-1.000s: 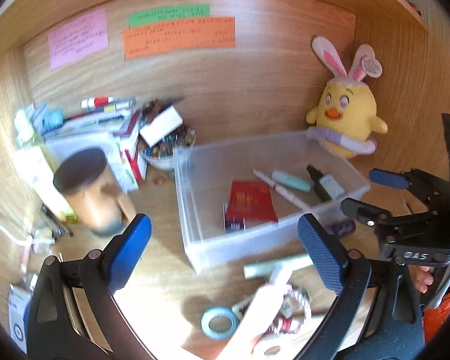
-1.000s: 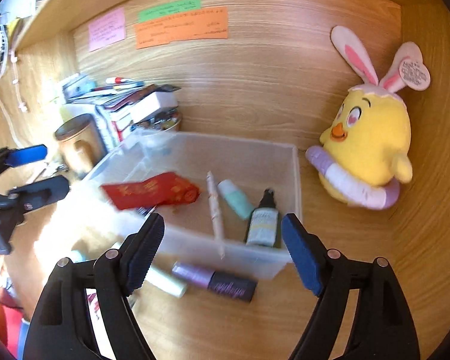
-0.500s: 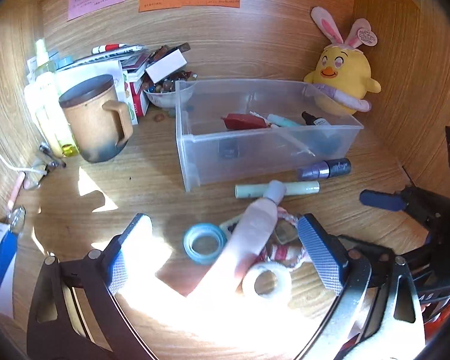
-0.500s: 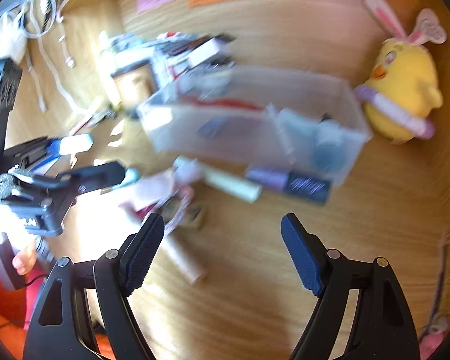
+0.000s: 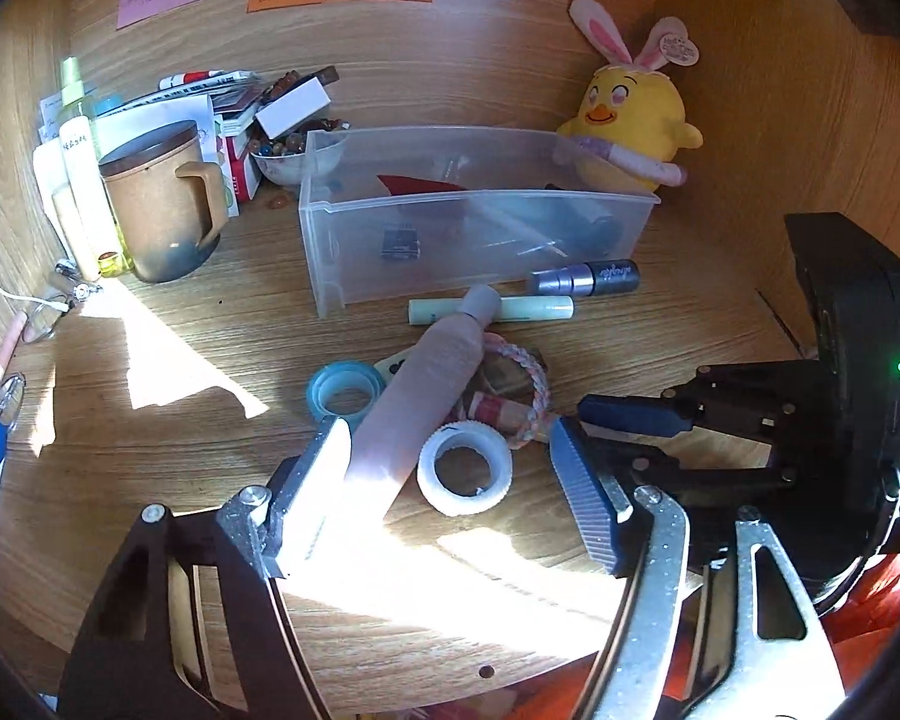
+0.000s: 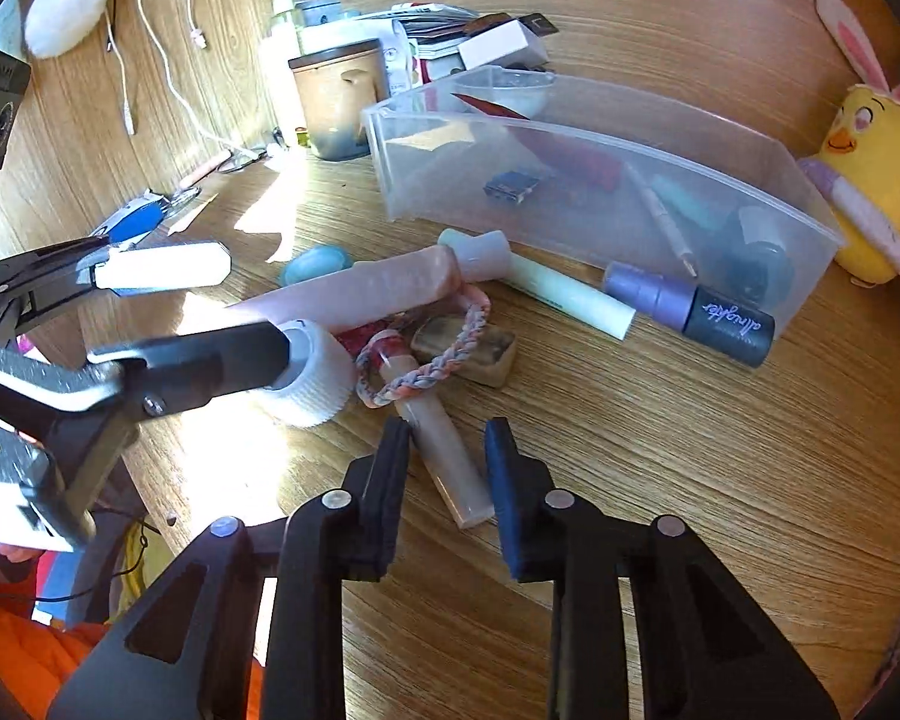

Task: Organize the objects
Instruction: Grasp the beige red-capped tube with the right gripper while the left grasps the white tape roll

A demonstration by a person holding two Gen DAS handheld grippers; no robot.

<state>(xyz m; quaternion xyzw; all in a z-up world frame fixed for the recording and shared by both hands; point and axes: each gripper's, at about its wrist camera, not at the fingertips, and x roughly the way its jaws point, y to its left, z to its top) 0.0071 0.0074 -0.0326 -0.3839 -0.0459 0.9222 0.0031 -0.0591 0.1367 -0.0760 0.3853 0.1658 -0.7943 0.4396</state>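
In the left wrist view, my left gripper (image 5: 450, 480) sits low in the frame, its jaws closing around the big pink tube (image 5: 414, 402) and the white tape roll (image 5: 465, 468) that lie between them; the left pad touches the tube, the right pad still stands clear of the roll, so nothing is clamped. Above them lies a blue tape ring (image 5: 345, 387), and the clear plastic bin (image 5: 330, 252) crosses the middle of the frame. My right gripper (image 5: 570, 420) comes in from the right edge. In the right wrist view, the right gripper (image 6: 447, 438) is at the bottom centre, jaws closing on a slim pink tube (image 6: 450, 462) between the pads; I cannot tell whether both pads touch it. A braided bracelet (image 6: 426, 360) drapes over that tube's far end. The purple-and-black tube (image 6: 690, 306) rests against the bin (image 6: 600, 138) at right.
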